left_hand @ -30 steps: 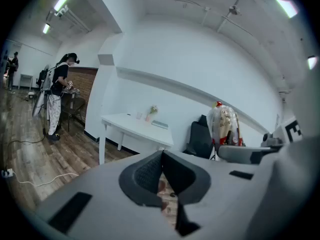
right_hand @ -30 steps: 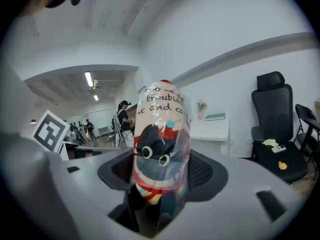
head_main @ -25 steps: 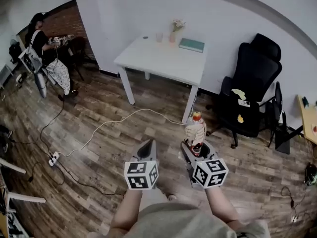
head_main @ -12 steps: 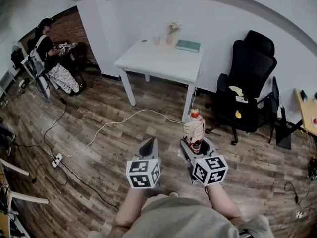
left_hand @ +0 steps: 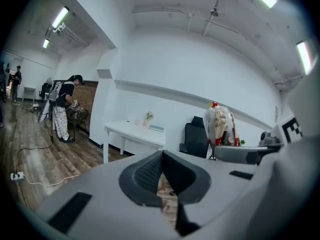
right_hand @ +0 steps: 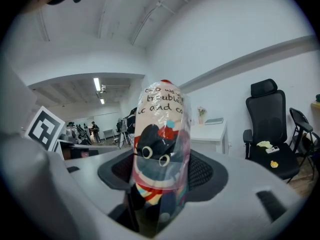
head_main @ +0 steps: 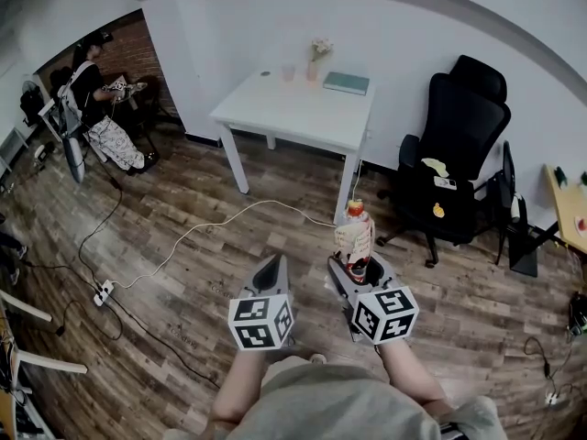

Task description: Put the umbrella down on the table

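My right gripper [head_main: 356,266] is shut on a folded umbrella [head_main: 355,238] in a clear plastic sleeve with a cartoon print and a red tip; it stands upright between the jaws [right_hand: 159,169]. In the left gripper view the umbrella [left_hand: 221,126] shows at the right. The left gripper [head_main: 268,270] is shut with nothing in it, its pads [left_hand: 159,176] pressed together. The white table [head_main: 303,117] stands ahead against the wall, well beyond both grippers, above bare wood floor.
On the table sit a teal book [head_main: 347,82], a small flower vase [head_main: 318,59] and a cup [head_main: 288,71]. A black office chair [head_main: 459,163] is to the table's right. A white cable [head_main: 211,232] crosses the floor. A person [head_main: 87,94] stands at far left.
Both grippers with the umbrella have edged forward towards the table; the view has shifted slightly. The jaws have not changed.
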The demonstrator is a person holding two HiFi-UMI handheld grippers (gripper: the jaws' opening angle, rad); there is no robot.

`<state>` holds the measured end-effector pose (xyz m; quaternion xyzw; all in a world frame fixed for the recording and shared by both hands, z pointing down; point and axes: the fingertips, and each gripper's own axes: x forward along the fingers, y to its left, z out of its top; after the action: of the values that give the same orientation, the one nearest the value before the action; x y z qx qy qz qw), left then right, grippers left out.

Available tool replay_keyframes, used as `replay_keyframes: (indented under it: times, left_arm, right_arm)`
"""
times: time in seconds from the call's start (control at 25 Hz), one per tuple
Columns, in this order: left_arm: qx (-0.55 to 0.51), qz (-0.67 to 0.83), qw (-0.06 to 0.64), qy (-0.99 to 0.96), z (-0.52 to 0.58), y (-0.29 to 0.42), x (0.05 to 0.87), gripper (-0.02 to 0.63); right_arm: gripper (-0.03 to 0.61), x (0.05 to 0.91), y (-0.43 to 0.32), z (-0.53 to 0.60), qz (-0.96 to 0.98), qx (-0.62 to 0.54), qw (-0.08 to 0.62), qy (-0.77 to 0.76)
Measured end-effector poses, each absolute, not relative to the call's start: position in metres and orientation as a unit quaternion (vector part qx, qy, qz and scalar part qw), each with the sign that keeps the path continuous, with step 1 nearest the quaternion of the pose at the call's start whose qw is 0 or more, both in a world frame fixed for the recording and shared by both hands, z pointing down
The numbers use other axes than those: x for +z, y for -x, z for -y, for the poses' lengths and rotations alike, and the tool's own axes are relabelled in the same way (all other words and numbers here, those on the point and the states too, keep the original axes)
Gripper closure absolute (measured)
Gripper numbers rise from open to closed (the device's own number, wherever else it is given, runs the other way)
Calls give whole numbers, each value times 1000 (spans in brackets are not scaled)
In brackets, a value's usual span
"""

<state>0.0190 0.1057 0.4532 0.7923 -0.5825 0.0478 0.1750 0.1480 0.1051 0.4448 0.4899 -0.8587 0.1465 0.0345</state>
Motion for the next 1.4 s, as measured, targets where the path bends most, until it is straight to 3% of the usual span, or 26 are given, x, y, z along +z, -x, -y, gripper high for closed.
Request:
replay_keyframes:
  times: [0.8,1.4]
  left_arm:
    - [35,604,182,-775,-97,-7,458,606]
    - [28,609,172,-774,7,40,452,606]
  right_arm:
    - [310,445,-149,-89,857,151,27,-492]
    - [310,436,-111,19,856,141,13,-497]
